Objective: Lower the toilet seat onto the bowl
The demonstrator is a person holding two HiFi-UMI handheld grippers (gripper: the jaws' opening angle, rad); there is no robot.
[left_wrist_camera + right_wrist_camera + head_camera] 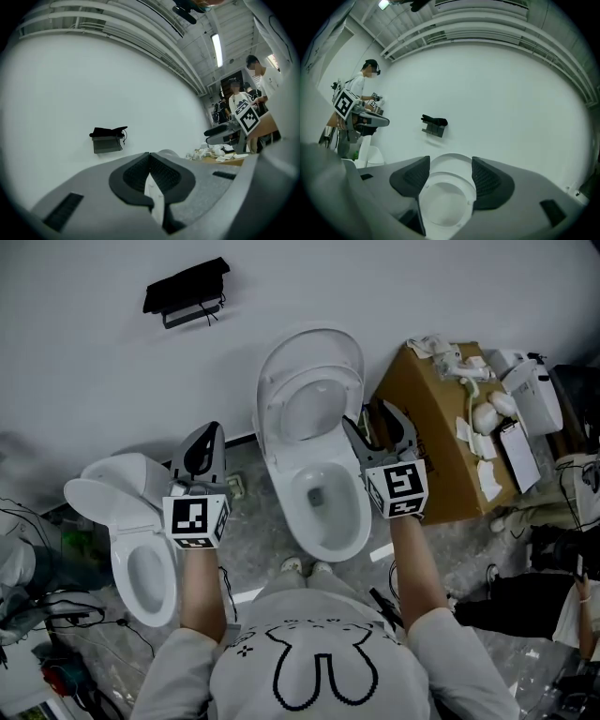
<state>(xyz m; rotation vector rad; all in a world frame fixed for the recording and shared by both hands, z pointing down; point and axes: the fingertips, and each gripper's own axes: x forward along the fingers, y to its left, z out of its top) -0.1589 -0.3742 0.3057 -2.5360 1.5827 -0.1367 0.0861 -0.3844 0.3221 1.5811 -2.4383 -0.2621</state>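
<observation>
The middle toilet's white seat (298, 382) stands raised against its lid (319, 341), which leans on the wall above the open bowl (354, 521). My right gripper (372, 424) is open at the bowl's right side, close to the raised seat, with nothing between its jaws. In the right gripper view the seat (446, 177) and lid (449, 160) show beyond the open right gripper (450, 164). My left gripper (210, 435) is shut and empty, left of the toilet. Its pads (161, 174) meet in the left gripper view, where a white sliver shows beneath them.
A second toilet (101, 486) with its lid up stands at the left. A cardboard box (427, 451) topped with white clutter sits right of the bowl. A black fixture (186, 289) hangs on the wall. Cables lie on the floor at the left. Other people stand nearby.
</observation>
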